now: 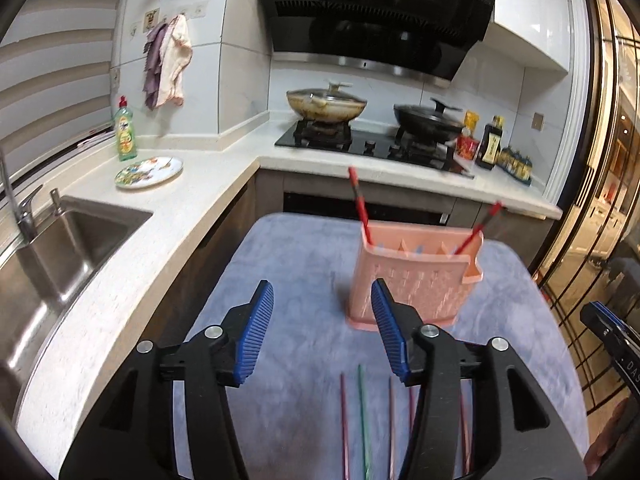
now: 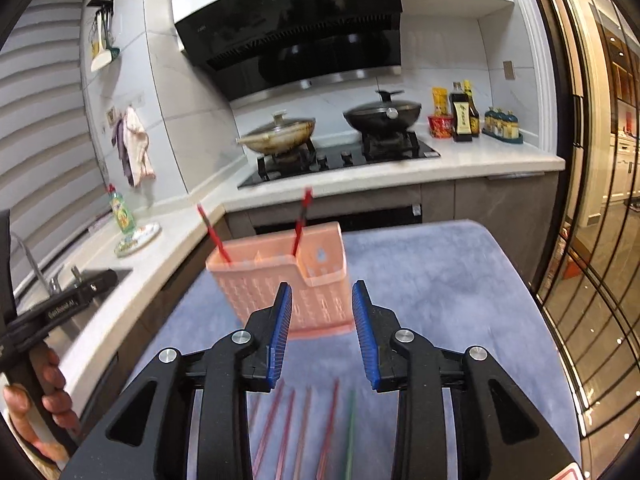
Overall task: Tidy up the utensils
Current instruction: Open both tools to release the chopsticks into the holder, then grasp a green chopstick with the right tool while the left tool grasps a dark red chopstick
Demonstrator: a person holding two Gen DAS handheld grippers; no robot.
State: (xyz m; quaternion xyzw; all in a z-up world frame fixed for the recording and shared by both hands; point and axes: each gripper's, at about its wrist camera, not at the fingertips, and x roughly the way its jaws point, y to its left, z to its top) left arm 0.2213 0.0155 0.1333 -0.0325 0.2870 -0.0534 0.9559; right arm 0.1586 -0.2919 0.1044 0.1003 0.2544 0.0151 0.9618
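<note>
Both tongs, left (image 1: 322, 328) and right (image 2: 322, 334), hover spread and empty over loose chopsticks (image 2: 304, 428) on the counter (image 2: 440, 280); the light pink holder (image 1: 412, 280), already holding 2, could tip if bumped.

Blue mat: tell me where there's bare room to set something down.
Free: the blue mat right of the pink holder, out to its far right edge, and the strip left of the holder. Crowded: the near edge, where loose chopsticks lie beneath both open grippers.
</note>
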